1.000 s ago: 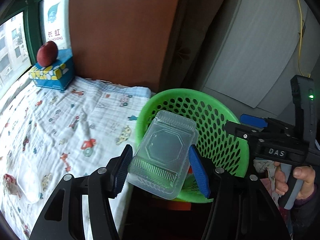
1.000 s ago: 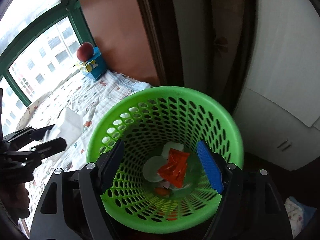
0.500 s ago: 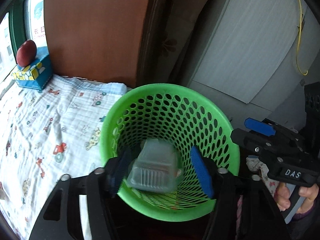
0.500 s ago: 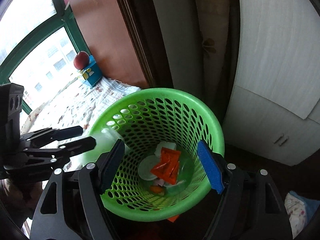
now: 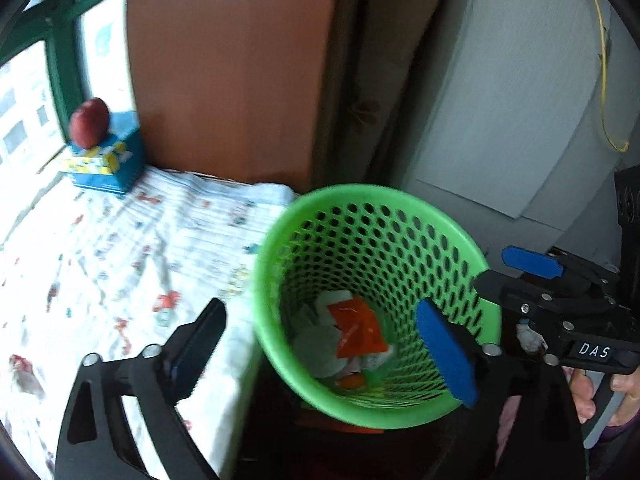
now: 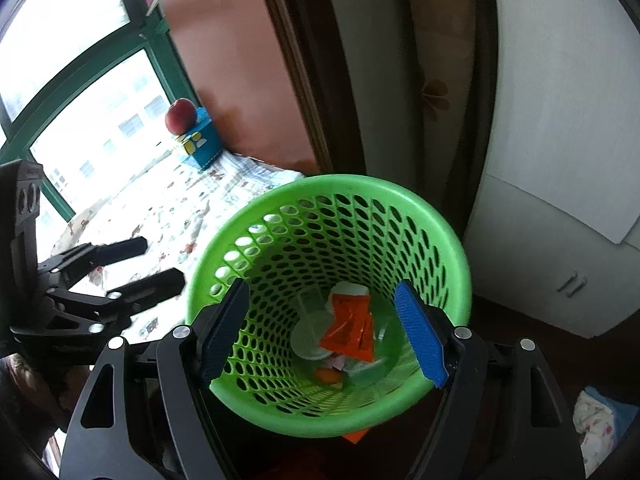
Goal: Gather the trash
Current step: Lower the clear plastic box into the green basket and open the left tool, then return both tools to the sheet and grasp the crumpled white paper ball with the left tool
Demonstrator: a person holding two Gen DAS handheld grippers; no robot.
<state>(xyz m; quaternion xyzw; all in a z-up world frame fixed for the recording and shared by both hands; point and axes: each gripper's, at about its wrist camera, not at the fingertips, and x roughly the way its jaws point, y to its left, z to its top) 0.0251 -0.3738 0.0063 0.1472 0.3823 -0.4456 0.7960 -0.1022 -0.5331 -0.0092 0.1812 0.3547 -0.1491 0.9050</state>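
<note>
A green perforated basket (image 5: pixel 280 240) (image 6: pixel 460 248) stands beside the bed's edge. Inside lie an orange wrapper (image 5: pixel 358 332) (image 6: pixel 350 330), white round lids (image 6: pixel 306 340) and a clear plastic container (image 5: pixel 316 344), hard to make out among the trash. My left gripper (image 5: pixel 326 344) is open and empty above the basket's near rim; it also shows in the right wrist view (image 6: pixel 134 262). My right gripper (image 6: pixel 322 334) is open and empty over the basket, and shows in the left wrist view (image 5: pixel 516 272).
A patterned bedsheet (image 5: pixel 100 248) covers the bed at left. A blue box (image 5: pixel 106 162) with a red apple (image 5: pixel 89 122) on it stands by the window. A brown panel (image 5: pixel 224 64) and white cabinet (image 6: pixel 560 160) stand behind. A small wrapper (image 5: pixel 26 374) lies on the sheet.
My left gripper moved over the basket, opened and let go of the clear container, which dropped into the basket. The right gripper stayed open above the basket.
</note>
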